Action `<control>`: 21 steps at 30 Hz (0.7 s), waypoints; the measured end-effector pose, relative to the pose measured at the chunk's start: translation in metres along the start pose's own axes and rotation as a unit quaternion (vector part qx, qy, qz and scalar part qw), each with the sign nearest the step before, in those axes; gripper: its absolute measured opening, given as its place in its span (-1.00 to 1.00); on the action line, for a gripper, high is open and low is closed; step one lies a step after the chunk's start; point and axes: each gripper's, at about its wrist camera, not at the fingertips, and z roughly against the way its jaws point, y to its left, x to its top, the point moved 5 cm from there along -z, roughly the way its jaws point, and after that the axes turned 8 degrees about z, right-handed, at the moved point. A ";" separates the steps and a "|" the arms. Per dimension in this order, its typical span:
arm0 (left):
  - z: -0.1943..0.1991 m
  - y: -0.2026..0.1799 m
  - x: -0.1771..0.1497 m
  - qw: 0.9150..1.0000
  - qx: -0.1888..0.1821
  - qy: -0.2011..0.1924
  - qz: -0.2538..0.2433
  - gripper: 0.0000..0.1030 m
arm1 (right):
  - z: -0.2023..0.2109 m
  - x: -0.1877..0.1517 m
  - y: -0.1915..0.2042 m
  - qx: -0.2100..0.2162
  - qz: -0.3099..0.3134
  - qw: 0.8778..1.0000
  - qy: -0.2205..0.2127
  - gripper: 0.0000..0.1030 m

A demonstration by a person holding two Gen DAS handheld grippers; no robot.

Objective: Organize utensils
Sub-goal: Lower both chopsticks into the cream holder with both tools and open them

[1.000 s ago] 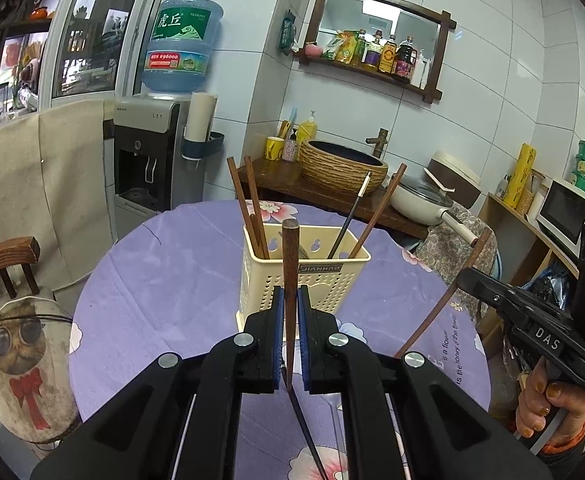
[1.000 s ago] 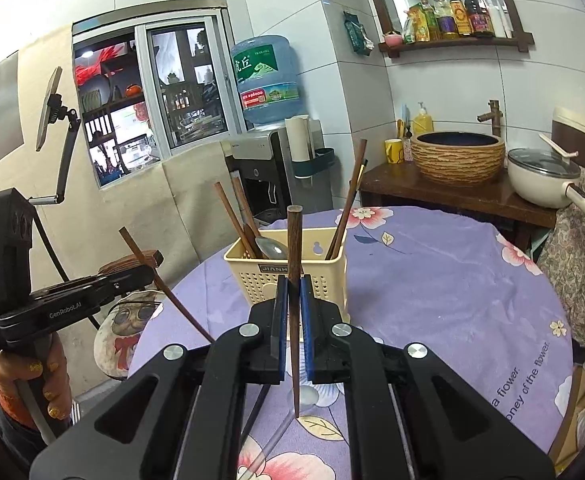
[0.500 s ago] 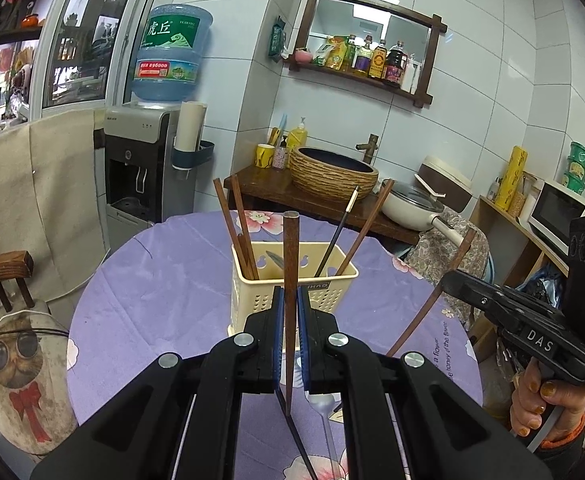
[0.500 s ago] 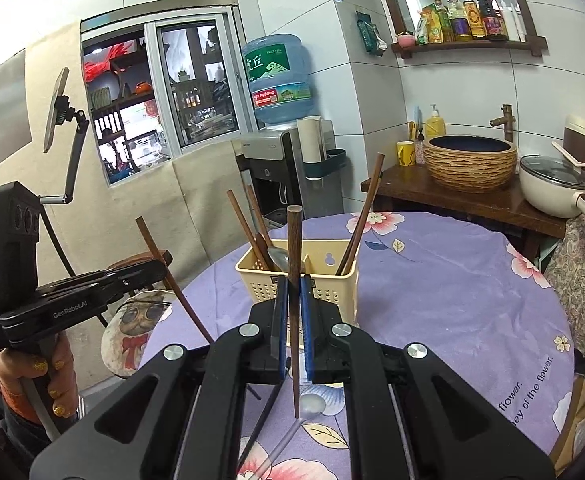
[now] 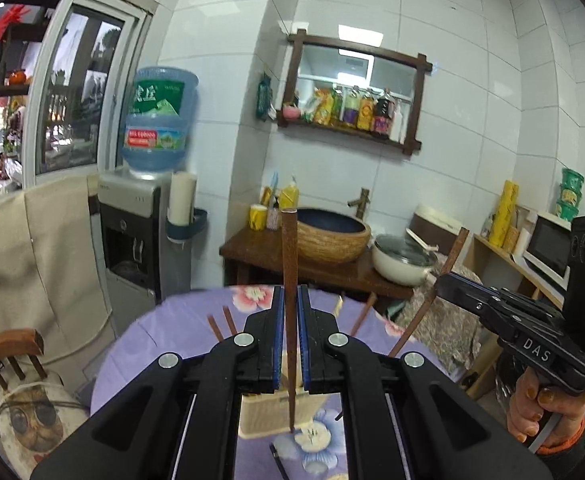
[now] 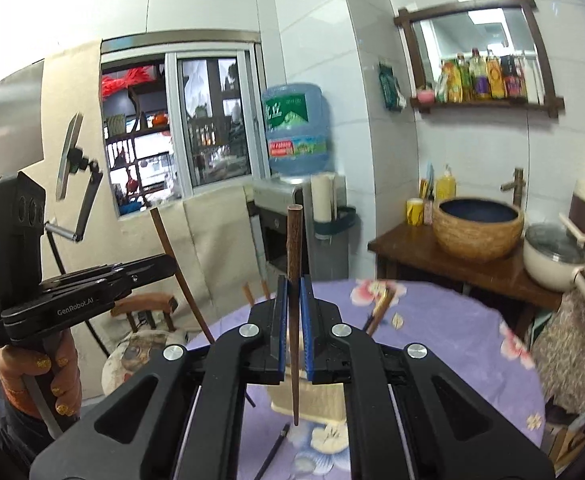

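Observation:
My left gripper [image 5: 289, 300] is shut on a brown wooden chopstick [image 5: 289, 264] that stands upright between the pads. My right gripper [image 6: 293, 292] is shut on another brown chopstick [image 6: 294, 240], also upright. Both hang above the cream utensil basket [image 5: 268, 414] on the purple flowered table; the basket [image 6: 316, 402] is mostly hidden behind the fingers. Several chopstick ends [image 5: 216, 326] stick up out of the basket. A dark chopstick [image 6: 272, 454] lies on the cloth in front of the basket. The right gripper shows at the right in the left wrist view [image 5: 446, 280], the left gripper at the left in the right wrist view [image 6: 168, 266].
A water dispenser [image 5: 132, 240] stands behind the table at the left. A wooden side table with a woven basin [image 5: 330, 238] and a white pot [image 5: 402, 266] stands at the back. A chair with a cushion [image 5: 24, 396] is at the left edge of the table.
Both grippers have risen and tilted up with their chopsticks. The basket has dropped low in both views and now sits behind the fingers.

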 end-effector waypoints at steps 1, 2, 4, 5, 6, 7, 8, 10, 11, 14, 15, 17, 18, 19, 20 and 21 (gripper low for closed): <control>-0.003 -0.001 0.010 1.000 0.001 -0.005 0.003 -0.87 | -0.004 0.010 -0.002 -0.006 0.002 1.000 -0.004 -0.87; -0.006 -0.001 0.016 1.000 0.003 -0.007 0.003 -0.87 | -0.009 0.017 -0.003 -0.011 0.003 1.000 -0.008 -0.87; -0.015 -0.001 0.025 1.000 0.014 -0.012 -0.002 -0.87 | -0.018 0.026 -0.004 -0.028 0.013 0.999 -0.016 -0.87; -0.019 0.000 0.026 1.000 0.017 -0.010 -0.002 -0.87 | -0.023 0.027 -0.005 -0.033 0.015 0.999 -0.017 -0.86; -0.026 0.002 0.026 1.000 0.020 -0.006 -0.002 -0.87 | -0.028 0.027 -0.006 -0.037 0.016 0.999 -0.017 -0.87; -0.032 0.005 0.024 1.000 0.025 -0.003 -0.002 -0.87 | -0.034 0.024 -0.007 -0.040 0.016 0.999 -0.019 -0.87; -0.039 0.008 0.022 1.000 0.031 -0.001 -0.001 -0.87 | -0.039 0.021 -0.009 -0.044 0.014 0.999 -0.019 -0.87; -0.051 0.016 0.013 0.999 0.036 0.010 0.005 -0.87 | -0.054 0.008 -0.013 -0.047 0.007 0.999 -0.013 -0.87; -0.058 0.020 0.008 0.999 0.037 0.017 0.008 -0.87 | -0.061 0.002 -0.014 -0.047 0.004 0.999 -0.007 -0.87; -0.072 0.029 -0.005 0.999 0.047 0.025 0.012 -0.87 | -0.080 -0.022 -0.016 -0.060 0.008 0.998 0.009 -0.87; -0.076 0.031 -0.008 0.998 0.047 0.030 0.013 -0.87 | -0.084 -0.027 -0.018 -0.059 0.005 0.998 0.015 -0.86; -0.084 0.034 -0.018 0.998 0.042 0.044 0.016 -0.87 | -0.094 -0.042 -0.023 -0.055 -0.010 0.998 0.030 -0.86; -0.087 0.034 -0.024 0.998 0.043 0.049 0.014 -0.87 | -0.097 -0.048 -0.025 -0.056 -0.013 0.998 0.034 -0.86; -0.091 0.036 -0.031 0.997 0.045 0.054 0.013 -0.87 | -0.100 -0.052 -0.026 -0.054 -0.015 0.998 0.038 -0.86; -0.094 0.038 -0.039 0.997 0.045 0.060 0.014 -0.87 | -0.104 -0.058 -0.027 -0.051 -0.019 0.998 0.045 -0.86; -0.097 0.040 -0.046 0.997 0.045 0.068 0.016 -0.87 | -0.107 -0.062 -0.027 -0.051 -0.021 0.997 0.048 -0.86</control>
